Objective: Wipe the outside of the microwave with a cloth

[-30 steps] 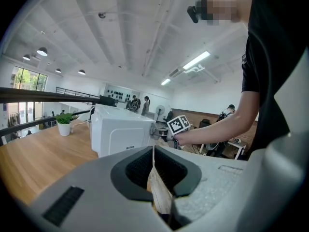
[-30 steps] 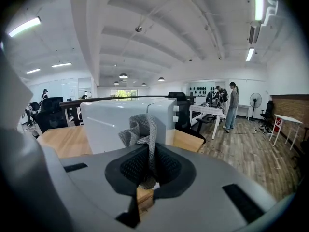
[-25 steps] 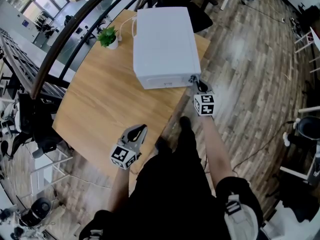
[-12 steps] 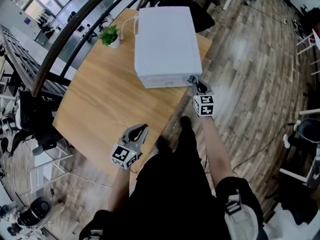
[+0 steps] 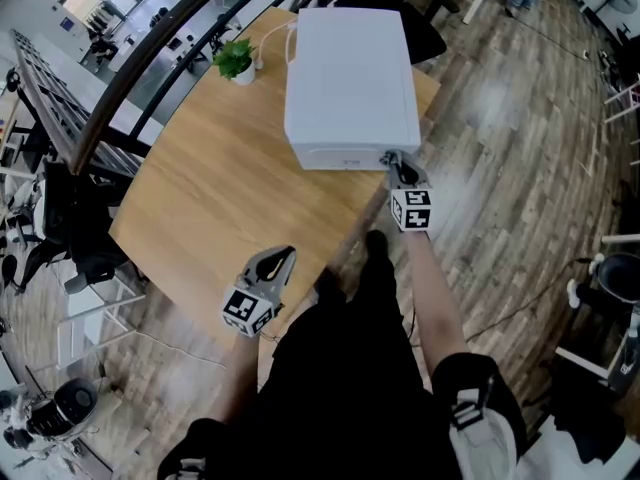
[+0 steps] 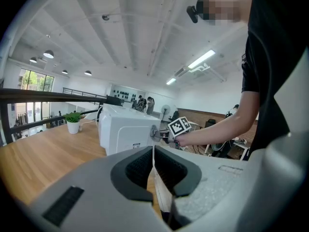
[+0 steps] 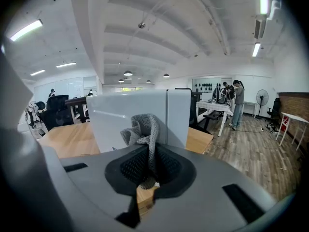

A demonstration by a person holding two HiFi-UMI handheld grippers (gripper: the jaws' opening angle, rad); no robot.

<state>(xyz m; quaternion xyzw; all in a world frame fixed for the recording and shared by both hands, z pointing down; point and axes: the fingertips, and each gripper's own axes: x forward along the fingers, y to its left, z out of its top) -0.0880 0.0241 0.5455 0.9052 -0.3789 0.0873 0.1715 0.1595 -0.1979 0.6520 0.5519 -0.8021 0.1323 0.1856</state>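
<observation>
— We've got the cloth [image 7: 143, 124] pinched in our right hand-held gripper [image 5: 392, 163], right at the front corner of the microwave [image 5: 350, 68], ready to wipe.
— And our left hand-held gripper [image 5: 281, 260], jaws together on nothing, hangs well short of the microwave, out of the way.

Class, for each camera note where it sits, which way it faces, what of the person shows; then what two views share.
Head view: on the person's head, facing steeply down at table, microwave, both forearms and torso.
Left gripper view: on the shut, empty left gripper, facing across the table to the microwave; the right arm shows.
Right gripper view: on the right gripper, shut on the cloth, facing the microwave closely.
Shared: all show the microwave.
</observation>
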